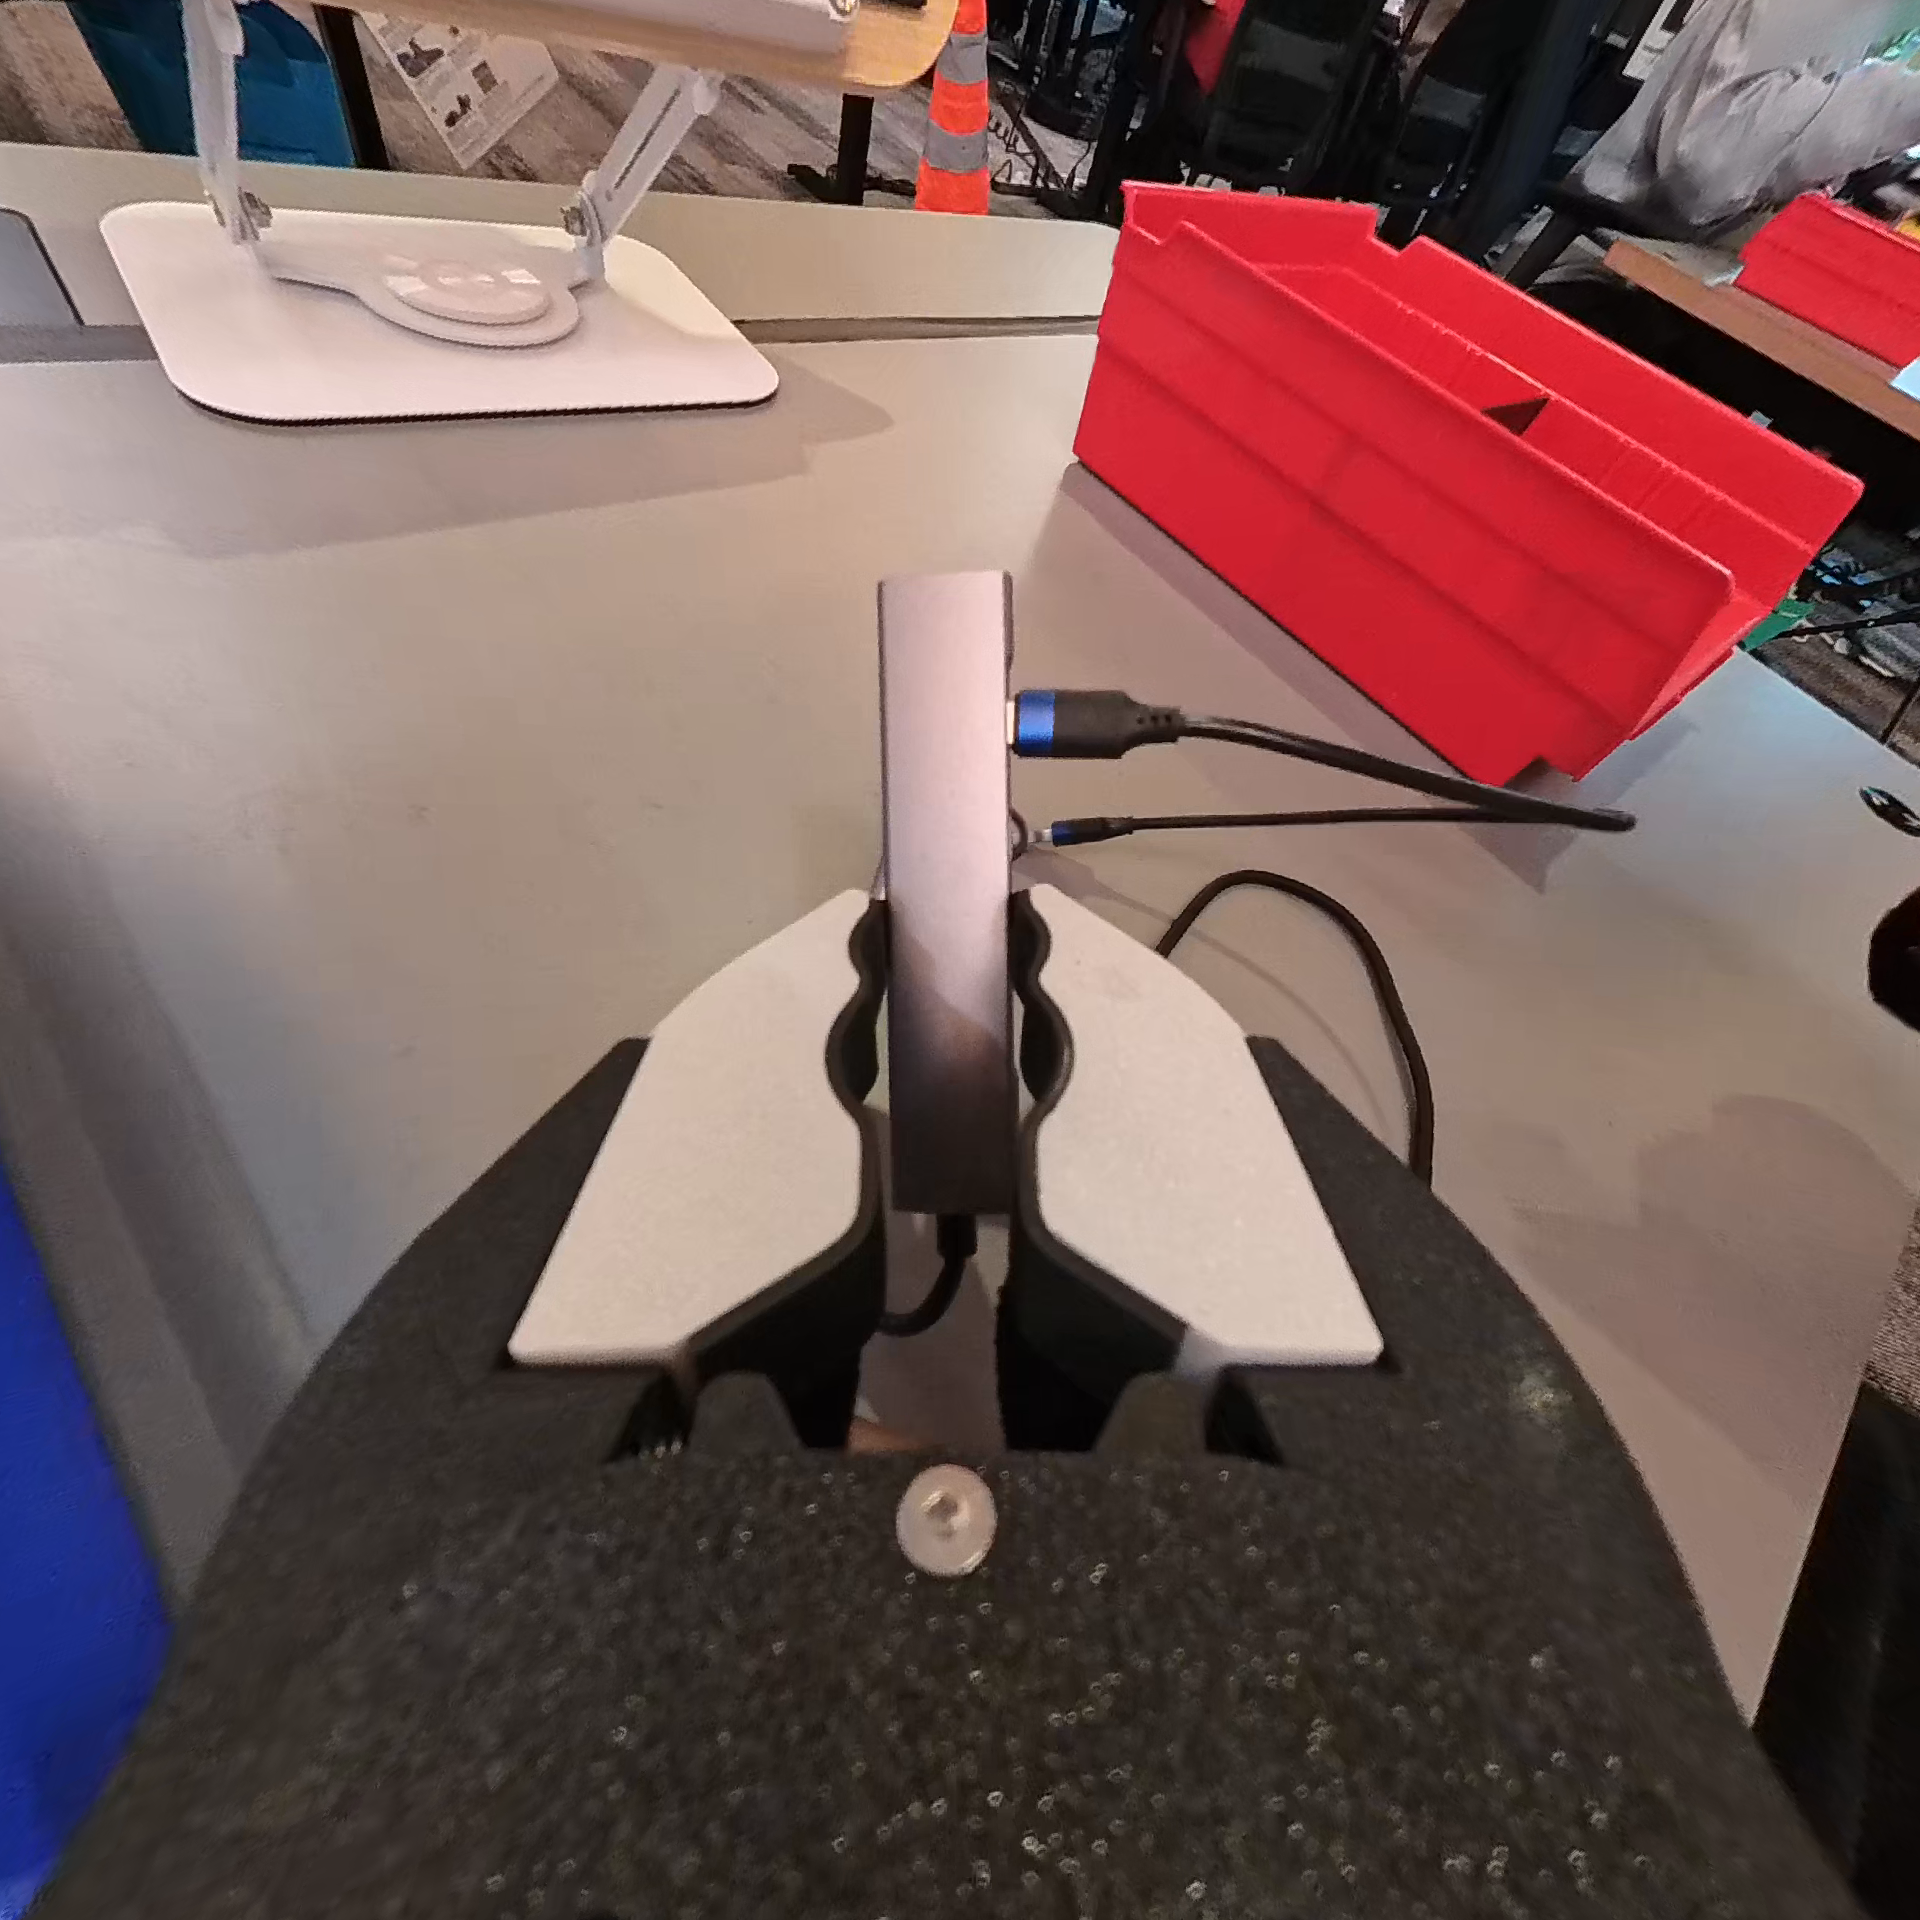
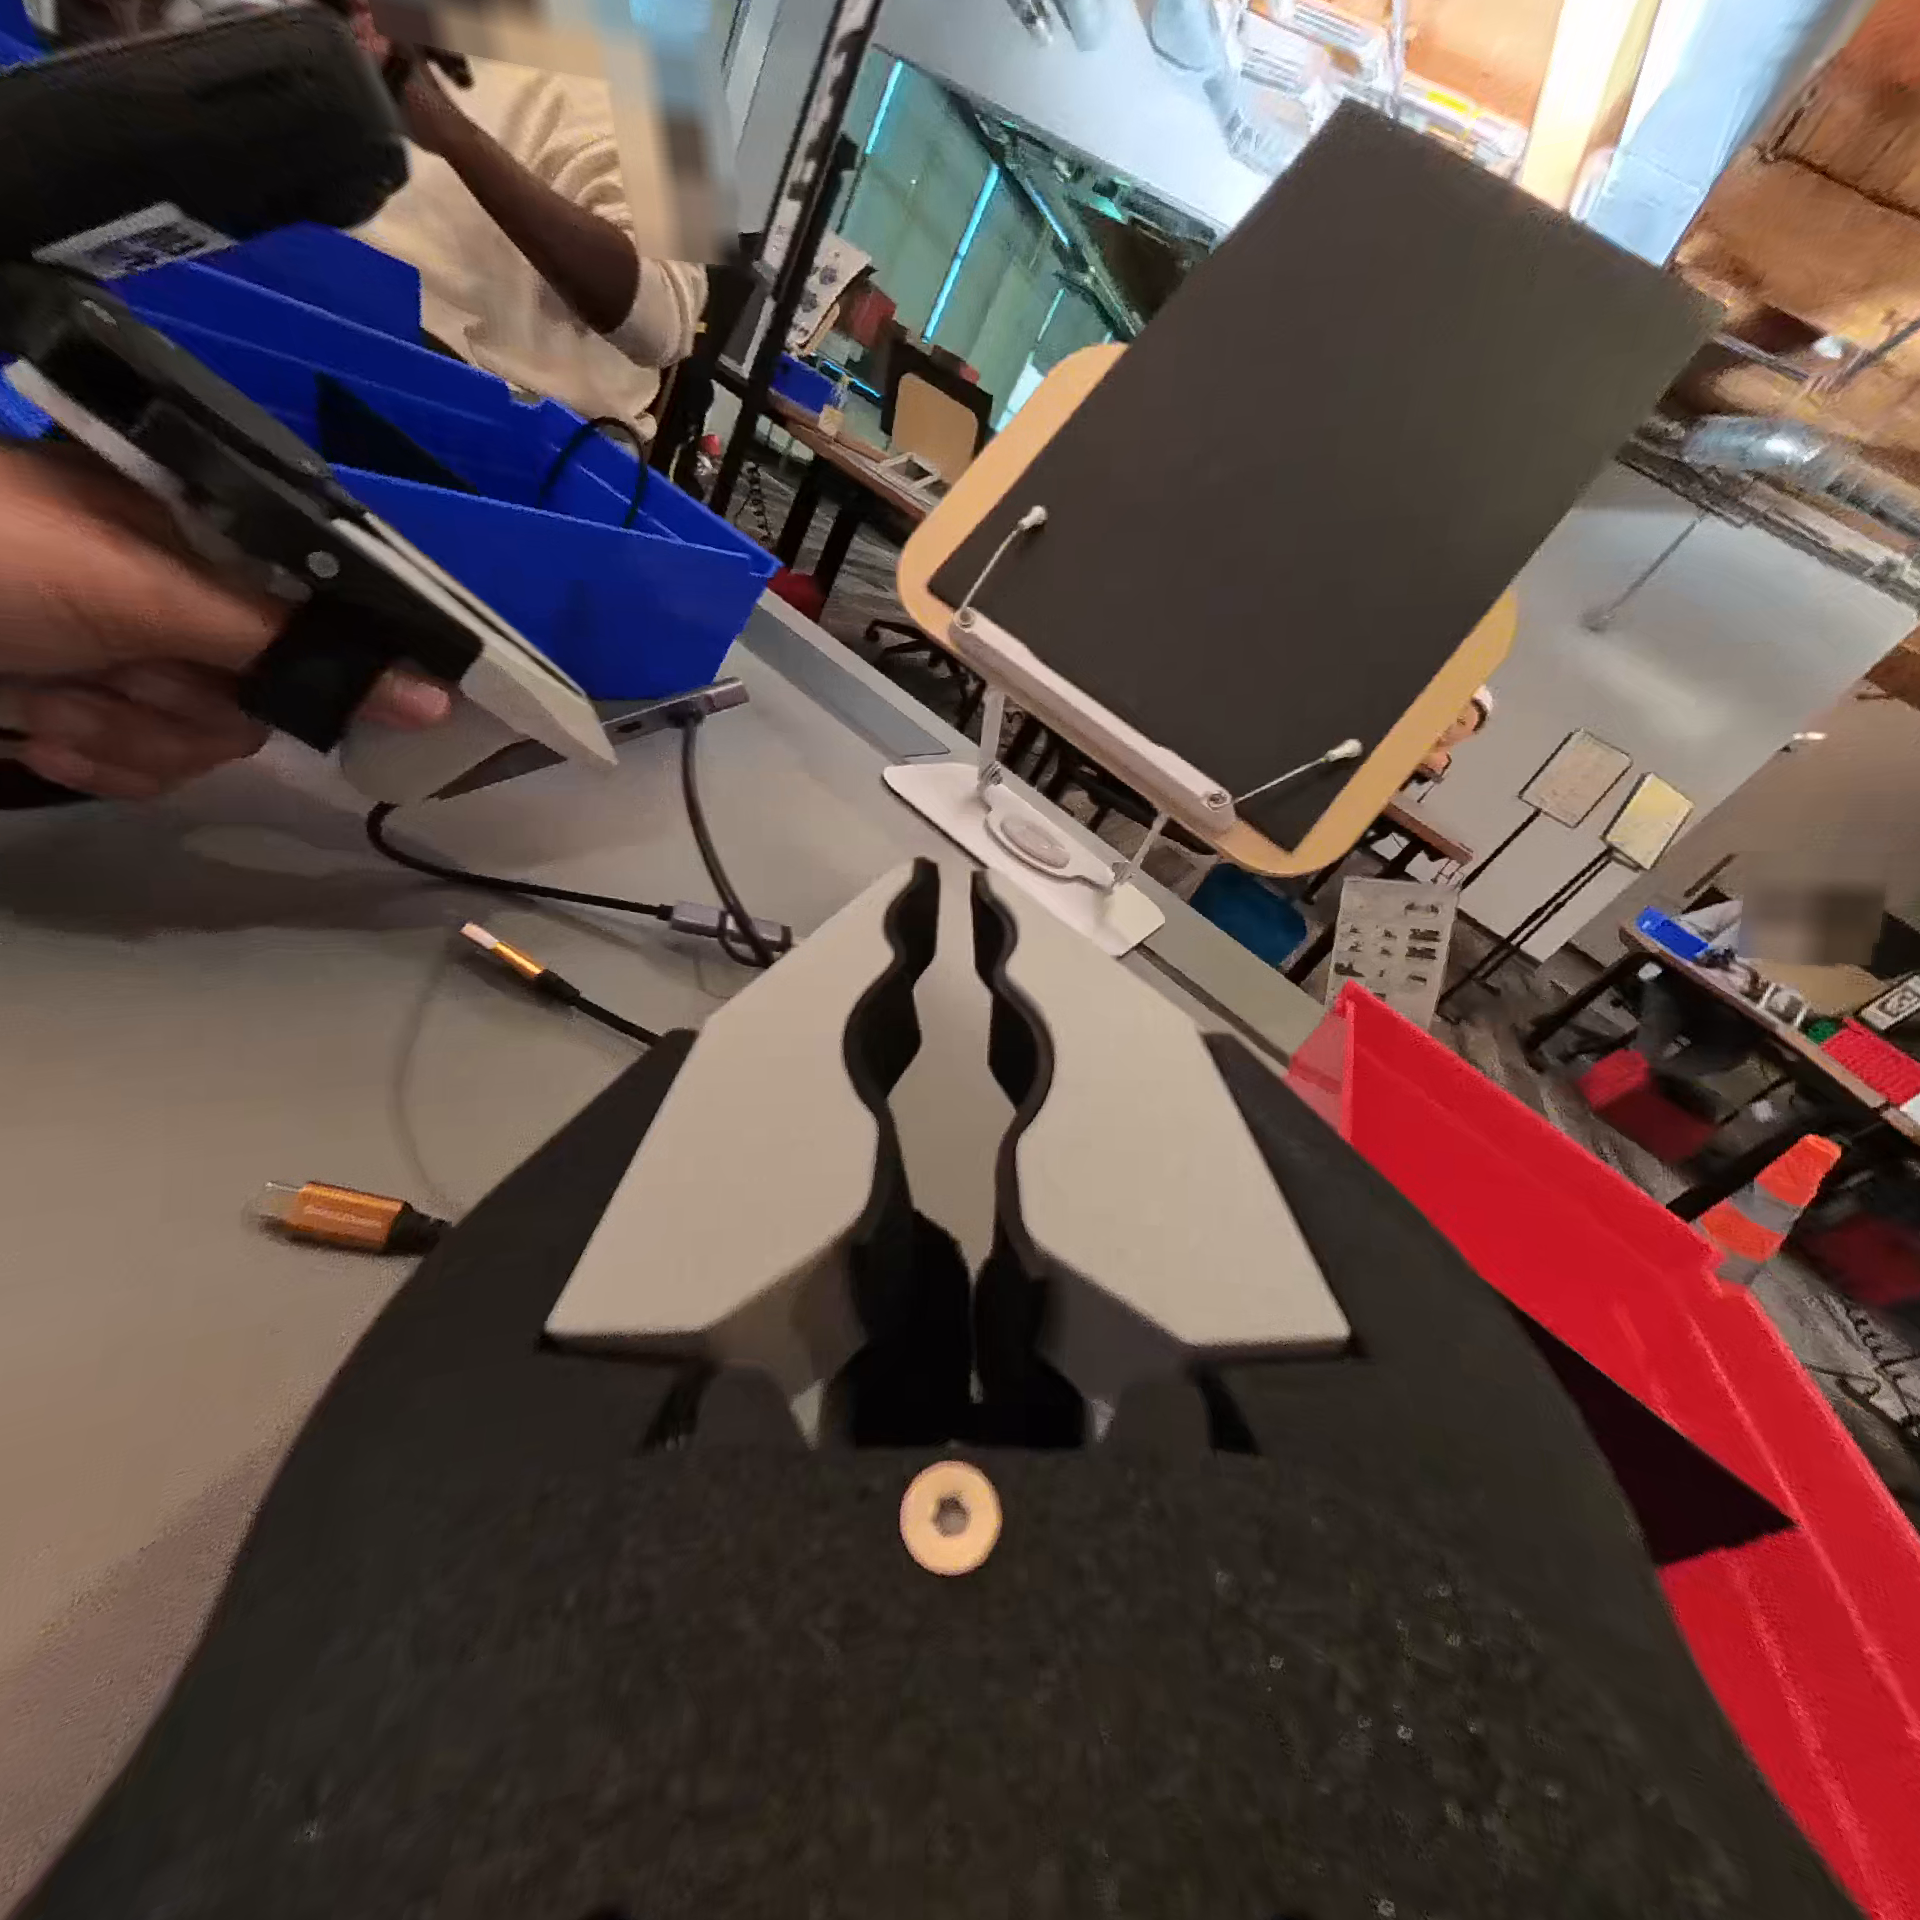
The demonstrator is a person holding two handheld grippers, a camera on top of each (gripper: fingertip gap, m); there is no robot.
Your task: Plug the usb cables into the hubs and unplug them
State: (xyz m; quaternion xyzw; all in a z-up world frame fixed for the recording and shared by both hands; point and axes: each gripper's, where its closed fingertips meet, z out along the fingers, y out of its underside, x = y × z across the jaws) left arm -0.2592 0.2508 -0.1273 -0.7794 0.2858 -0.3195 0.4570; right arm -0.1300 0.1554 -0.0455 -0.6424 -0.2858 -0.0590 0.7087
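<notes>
At frame left of the right wrist view: two orange USB plugs (image 2: 348,1216) loose on the grey table (image 2: 156,1403), unplugged. Upper left, our left gripper (image 2: 582,743) clamps the grey hub (image 2: 675,709). Centre, our right gripper (image 2: 956,894): nearly closed, a narrow gap, holding nothing. In the left wrist view, centre, the blue-collared plug (image 1: 1070,721) sits in the hub's right side. To unplug well, we judge: hub held rigid, plug body pinched, pulled straight along its axis.

Black speckled gripper bodies, grey wavy-edged fingers (image 1: 727,1132), silver centre screw (image 1: 945,1519).
</notes>
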